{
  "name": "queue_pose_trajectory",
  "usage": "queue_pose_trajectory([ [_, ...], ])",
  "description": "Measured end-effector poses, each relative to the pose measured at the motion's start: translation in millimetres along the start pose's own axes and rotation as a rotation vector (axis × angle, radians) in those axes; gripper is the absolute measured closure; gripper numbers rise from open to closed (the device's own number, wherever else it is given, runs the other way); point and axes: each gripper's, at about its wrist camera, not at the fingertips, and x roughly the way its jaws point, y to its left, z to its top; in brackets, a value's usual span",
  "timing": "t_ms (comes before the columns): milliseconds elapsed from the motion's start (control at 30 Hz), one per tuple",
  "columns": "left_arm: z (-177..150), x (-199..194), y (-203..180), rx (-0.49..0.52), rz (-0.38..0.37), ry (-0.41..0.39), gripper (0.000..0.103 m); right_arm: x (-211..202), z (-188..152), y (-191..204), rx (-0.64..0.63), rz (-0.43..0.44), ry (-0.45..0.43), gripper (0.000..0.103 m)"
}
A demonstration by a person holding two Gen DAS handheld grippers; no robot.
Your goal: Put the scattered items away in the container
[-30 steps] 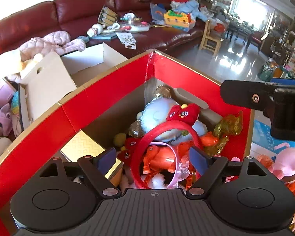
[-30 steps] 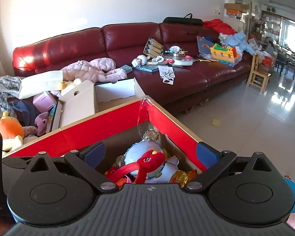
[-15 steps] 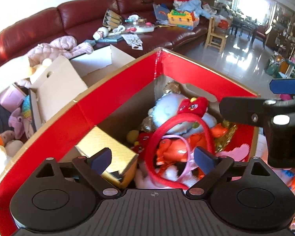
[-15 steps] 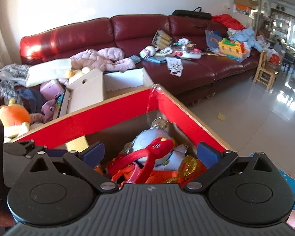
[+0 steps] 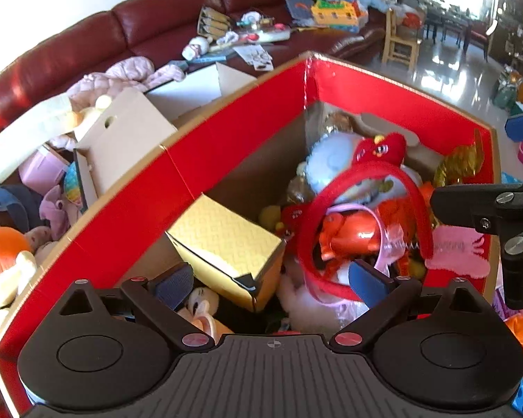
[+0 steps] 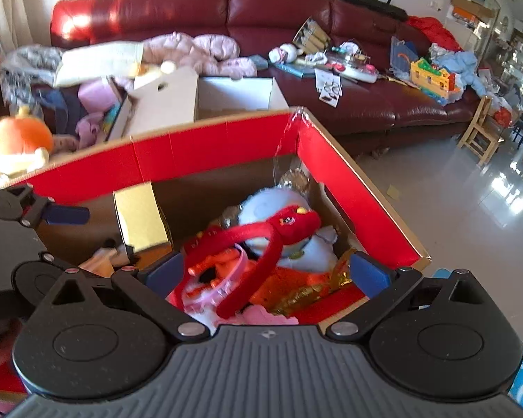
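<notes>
1. The red box (image 5: 129, 209) is shown filled with toys; it serves as the landmark.
2. The left gripper (image 5: 272, 287) is held over the box, its jaws having just been opening, now spread wide with nothing pinched.
3. The right gripper (image 6: 265, 275) is held over the box, jaws spread, empty.
4. A red headband (image 5: 359, 181) lies inside the box, beside a gold carton (image 5: 223, 240).
5. A sofa (image 6: 261, 7) stands behind the box.

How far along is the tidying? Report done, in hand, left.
Done: red box already holds a headband, gold box and toys. In hand: nothing; left claw has just been opening, right claw open, both empty. Left: soft toys beside the box.
</notes>
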Motion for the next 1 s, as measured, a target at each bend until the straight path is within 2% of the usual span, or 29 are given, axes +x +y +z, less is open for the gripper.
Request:
queue_pose_trajectory([
  [1000, -14.6, 27.5, -1.1, -0.041, -0.053, 0.066, 0.002, 29.1, -12.6, 11.5, -0.173, -0.073, 0.123, 0.002],
])
